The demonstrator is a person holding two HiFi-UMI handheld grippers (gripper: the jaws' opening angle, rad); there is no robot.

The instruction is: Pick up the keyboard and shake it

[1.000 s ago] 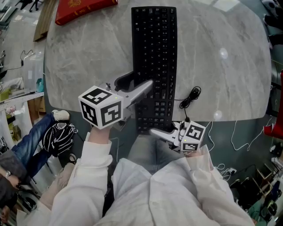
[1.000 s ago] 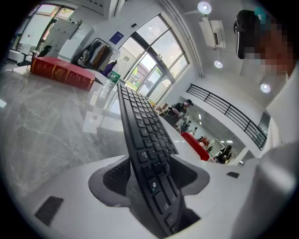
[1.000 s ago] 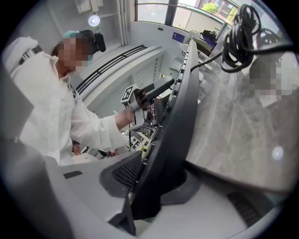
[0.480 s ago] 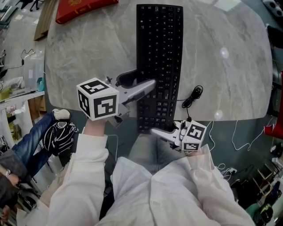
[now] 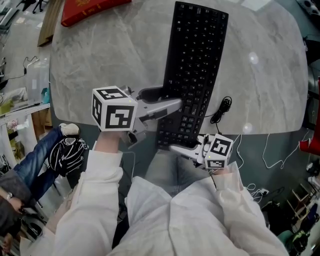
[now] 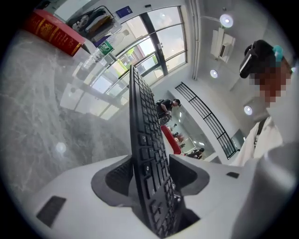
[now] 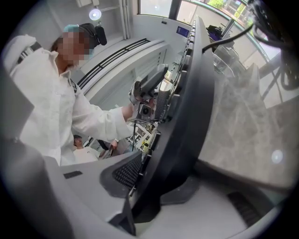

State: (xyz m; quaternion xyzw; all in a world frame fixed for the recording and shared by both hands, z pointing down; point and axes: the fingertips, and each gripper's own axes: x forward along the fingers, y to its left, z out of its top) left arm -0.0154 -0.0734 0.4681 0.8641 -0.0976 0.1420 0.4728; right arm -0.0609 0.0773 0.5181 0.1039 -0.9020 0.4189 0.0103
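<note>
A black keyboard (image 5: 196,65) is held lengthwise over the marble table (image 5: 100,60), its far end slanting to the right. My left gripper (image 5: 172,101) is shut on the keyboard's left long edge near its near end. In the left gripper view the keyboard (image 6: 142,126) stands edge-on, pinched between the two pads of the left gripper (image 6: 150,175). My right gripper (image 5: 186,148) is shut on the keyboard's near short end, past the table's edge. The right gripper view shows the keyboard's dark underside (image 7: 187,116) clamped in the right gripper (image 7: 148,179).
The keyboard's black cable (image 5: 220,109) lies coiled on the table at the right and runs off the front edge. A red book (image 5: 90,10) lies at the table's far left. A seated person's legs (image 5: 35,160) and a bag are at lower left.
The keyboard's far end has swung to the right, so it now slants. My left gripper has shifted a little right and turned with it. The right gripper has stayed in place.
</note>
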